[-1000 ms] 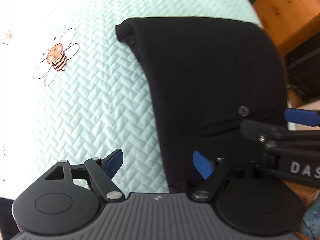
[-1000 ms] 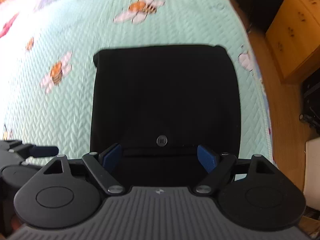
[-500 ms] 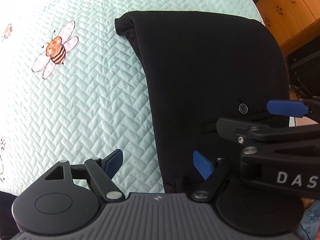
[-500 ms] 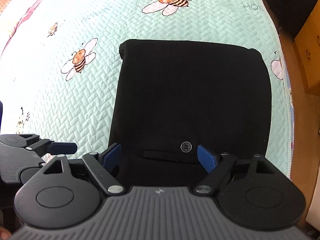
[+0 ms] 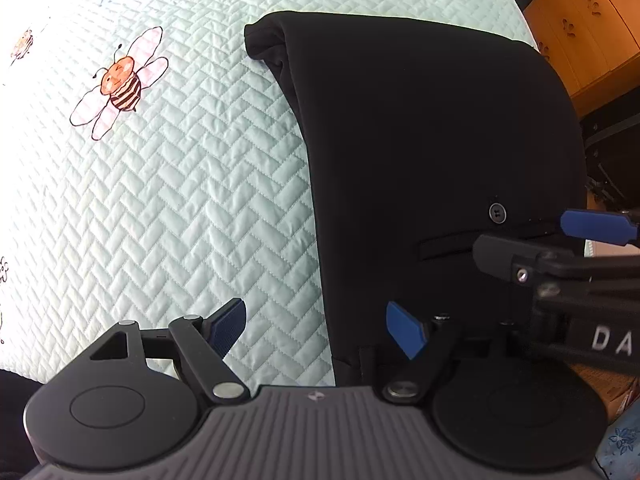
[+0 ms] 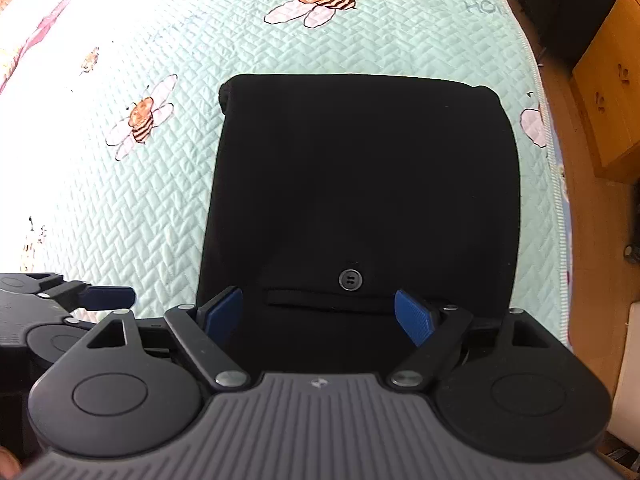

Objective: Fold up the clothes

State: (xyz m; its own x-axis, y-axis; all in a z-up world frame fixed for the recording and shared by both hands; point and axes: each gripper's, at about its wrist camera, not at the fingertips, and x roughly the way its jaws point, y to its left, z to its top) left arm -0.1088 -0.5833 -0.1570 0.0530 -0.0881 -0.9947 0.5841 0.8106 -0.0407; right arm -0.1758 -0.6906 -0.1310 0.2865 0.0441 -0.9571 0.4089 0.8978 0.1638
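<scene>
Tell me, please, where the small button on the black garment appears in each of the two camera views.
Left wrist view: the button is right of centre, above the pocket slit.
Right wrist view: the button is at lower centre, above the same slit.
Shared landmark: the black garment's far left corner.

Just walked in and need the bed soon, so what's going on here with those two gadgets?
A person is folding clothes with a handheld gripper in each hand. A black garment, already folded into a neat rectangle with its button facing up, lies on the bee-print quilt. The left gripper and the right gripper hover over its near edge, both open, holding nothing.
</scene>
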